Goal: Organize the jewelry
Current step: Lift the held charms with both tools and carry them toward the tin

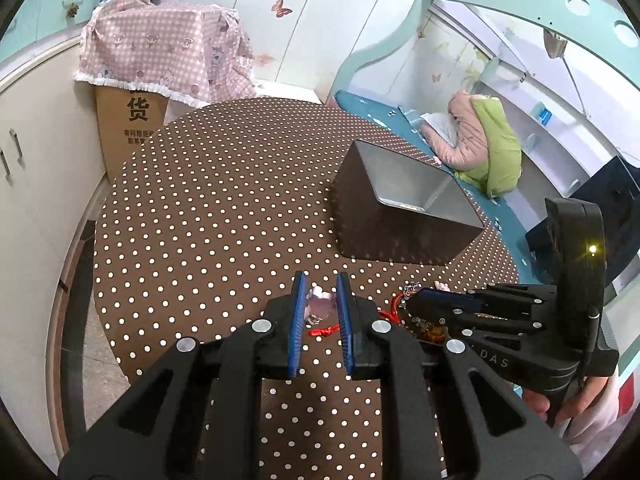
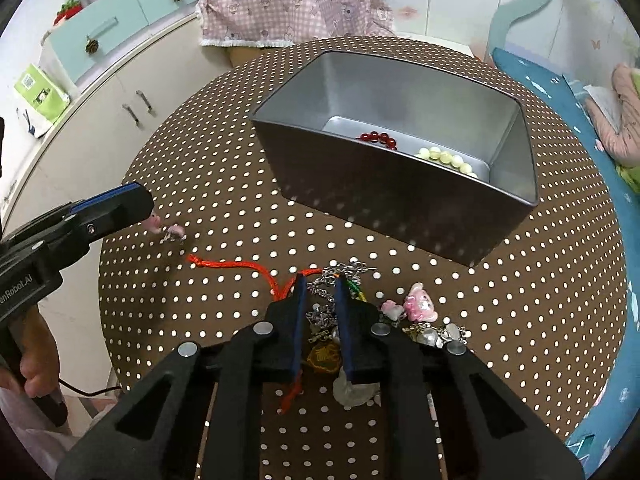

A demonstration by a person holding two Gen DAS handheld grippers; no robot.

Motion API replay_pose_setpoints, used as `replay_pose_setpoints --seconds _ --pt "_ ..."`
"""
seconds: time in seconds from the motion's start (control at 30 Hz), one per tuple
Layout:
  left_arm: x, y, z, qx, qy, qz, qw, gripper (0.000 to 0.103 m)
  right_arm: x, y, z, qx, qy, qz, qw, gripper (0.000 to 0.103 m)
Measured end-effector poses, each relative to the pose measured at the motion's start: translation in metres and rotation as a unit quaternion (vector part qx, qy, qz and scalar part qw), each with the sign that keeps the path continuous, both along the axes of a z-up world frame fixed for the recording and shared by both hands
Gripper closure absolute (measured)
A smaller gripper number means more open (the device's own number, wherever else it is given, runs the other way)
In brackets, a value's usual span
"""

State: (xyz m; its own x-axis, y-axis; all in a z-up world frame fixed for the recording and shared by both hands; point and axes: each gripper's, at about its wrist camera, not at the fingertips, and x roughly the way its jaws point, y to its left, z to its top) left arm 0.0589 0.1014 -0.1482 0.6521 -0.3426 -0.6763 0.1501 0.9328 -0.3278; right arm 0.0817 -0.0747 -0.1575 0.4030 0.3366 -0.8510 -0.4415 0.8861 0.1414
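Nearest the front edge of the polka-dot table [image 2: 168,184], the right gripper [image 2: 320,292] pointed steeply down into the jewelry pile; its jaws stood narrowly apart with the silver chain [image 2: 320,312] between them, an amber pendant [image 2: 324,358] and a clear stone below, but whether the pads actually pinched the chain could not be told. Pink charms [image 2: 418,306] and metal hearts lay just beside it, toward the right edge. A red cord [image 2: 240,266] ran from the pile leftward across the cloth. At the left, the left gripper [image 1: 322,300] had its blue pads [image 1: 298,320] drawn in around a small pink charm [image 1: 322,306], seemingly clamped on it; in the right wrist view part of that charm hung just off the cloth. Farther back, toward the far right of the table, the metal tin [image 2: 400,196] stood upright and open, red beads [image 2: 378,139] and pale beads [image 2: 444,160] already on its floor. Judgement: sorting partly done. Note for the step: close fully on the chain only, lift slowly so cord and pendant untangle, then clear the tin's near wall before release.
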Motion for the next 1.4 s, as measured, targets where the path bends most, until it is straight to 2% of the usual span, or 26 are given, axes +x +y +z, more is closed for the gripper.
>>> replay_pose_setpoints --seconds 0.17,0.3,0.37,0.43,0.5,0.67,0.8,0.9,0.93,0.97,1.0,1.1,1.13,1.2,1.33,1.4 --pt "0.000 0.000 -0.005 0.001 0.007 0.000 1.0000 0.087 0.002 0.009 -0.004 -0.022 -0.014 0.006 1.000 0.089" --pt "0.000 -0.006 -0.010 0.003 0.011 -0.009 0.9999 0.087 0.000 0.005 -0.006 -0.017 -0.020 0.012 1.000 0.090" --pt "0.000 -0.009 -0.011 0.002 0.013 -0.013 0.9998 0.087 0.001 0.004 -0.007 -0.015 -0.021 0.012 1.000 0.098" --pt "-0.001 -0.011 -0.010 0.003 0.012 -0.016 0.9998 0.087 0.002 0.001 -0.008 -0.003 -0.011 0.011 1.000 0.103" --pt "-0.002 -0.013 -0.009 0.004 0.009 -0.017 0.9998 0.087 0.003 -0.005 -0.007 0.016 0.005 0.004 1.000 0.103" --pt "-0.004 -0.011 -0.008 0.001 0.005 -0.013 0.9999 0.087 0.003 -0.018 0.005 0.042 0.003 -0.009 0.999 0.103" --pt "-0.005 -0.011 -0.007 0.000 0.004 -0.013 0.9999 0.087 -0.003 -0.018 0.019 0.045 -0.019 0.002 0.999 0.103" --pt "-0.007 -0.012 -0.006 0.000 0.001 -0.017 0.9999 0.087 -0.006 -0.010 0.019 0.028 -0.026 0.011 0.999 0.098" --pt "-0.007 -0.013 -0.006 0.000 0.001 -0.018 0.9998 0.087 -0.007 -0.007 0.017 0.022 -0.027 0.017 0.999 0.092" --pt "-0.007 -0.013 -0.006 0.001 0.002 -0.018 0.9998 0.087 -0.009 -0.003 0.015 0.012 -0.028 0.021 0.999 0.079" --pt "-0.006 -0.014 -0.006 0.002 0.003 -0.019 0.9998 0.087 -0.009 -0.001 0.012 0.003 -0.030 0.022 0.999 0.074" --pt "-0.006 -0.014 -0.007 0.003 0.004 -0.019 0.9998 0.087 -0.007 0.004 0.003 -0.015 -0.026 0.022 0.999 0.072" --pt "-0.007 -0.014 -0.007 0.003 0.004 -0.019 0.9998 0.087 -0.007 0.005 -0.001 -0.020 -0.022 0.022 0.999 0.072" --pt "-0.006 -0.014 -0.007 0.003 0.005 -0.018 0.9998 0.087 -0.004 0.008 -0.008 -0.032 -0.016 0.025 0.999 0.079" --pt "-0.006 -0.013 -0.008 0.002 0.008 -0.016 0.9998 0.087 -0.004 0.008 -0.011 -0.045 -0.028 0.025 0.998 0.090" --pt "-0.005 -0.013 -0.008 0.003 0.008 -0.017 0.9998 0.087 -0.002 0.005 -0.011 -0.038 -0.025 0.024 0.999 0.092"
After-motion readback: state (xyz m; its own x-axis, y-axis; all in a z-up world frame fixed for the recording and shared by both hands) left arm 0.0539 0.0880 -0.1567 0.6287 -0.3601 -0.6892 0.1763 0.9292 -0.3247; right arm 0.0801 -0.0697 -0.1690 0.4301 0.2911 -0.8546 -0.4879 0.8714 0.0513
